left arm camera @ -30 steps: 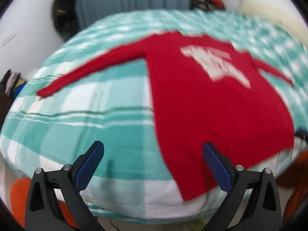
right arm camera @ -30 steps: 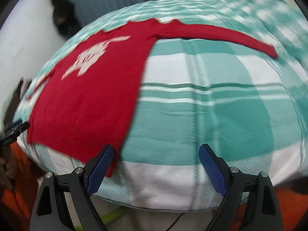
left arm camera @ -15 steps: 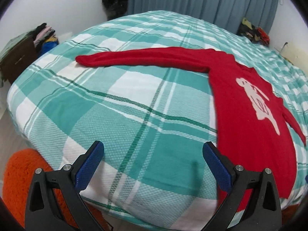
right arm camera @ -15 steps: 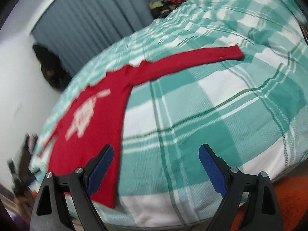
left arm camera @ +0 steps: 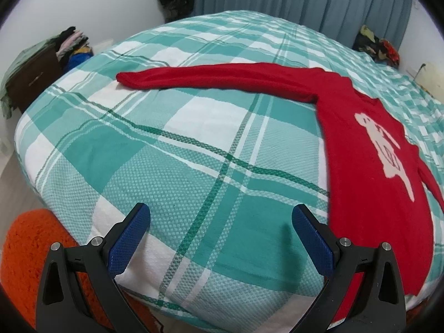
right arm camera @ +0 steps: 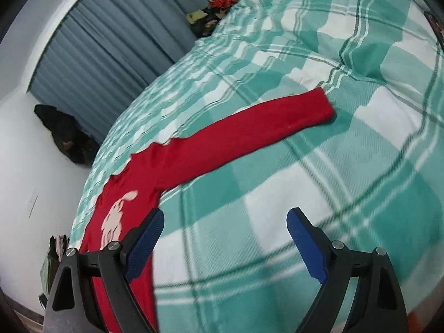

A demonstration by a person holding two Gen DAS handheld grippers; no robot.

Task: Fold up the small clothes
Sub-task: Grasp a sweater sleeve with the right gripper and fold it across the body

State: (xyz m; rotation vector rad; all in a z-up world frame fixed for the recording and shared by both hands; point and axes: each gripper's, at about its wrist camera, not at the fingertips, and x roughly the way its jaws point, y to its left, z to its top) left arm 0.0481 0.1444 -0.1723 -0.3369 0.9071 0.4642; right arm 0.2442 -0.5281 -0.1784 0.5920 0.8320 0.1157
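I have a red sweater (left arm camera: 369,166) spread flat, print up, on the checked bedspread (left arm camera: 194,144), its hem at the near edge of the bed and both sleeves stretched out sideways, across the bed's width. My left gripper (left arm camera: 220,238) hangs over the near edge with bare checks between its released jaws; the left sleeve (left arm camera: 222,79) lies ahead of it, its long axis running crosswise to the way the fingers point, cuff toward the left edge. My right gripper (right arm camera: 224,242) is likewise released and empty, and the right sleeve (right arm camera: 249,133) lies ahead of it, running up toward the far right corner. Each sleeve is well apart from its jaws, so I judge each hand takes its own side, probably at the cuff.

A second ago both cameras looked at the sweater's body and hem, the left jaws straddling its lower corner. Since then both have swung outward, and the body sits only at the inner edge of each view.
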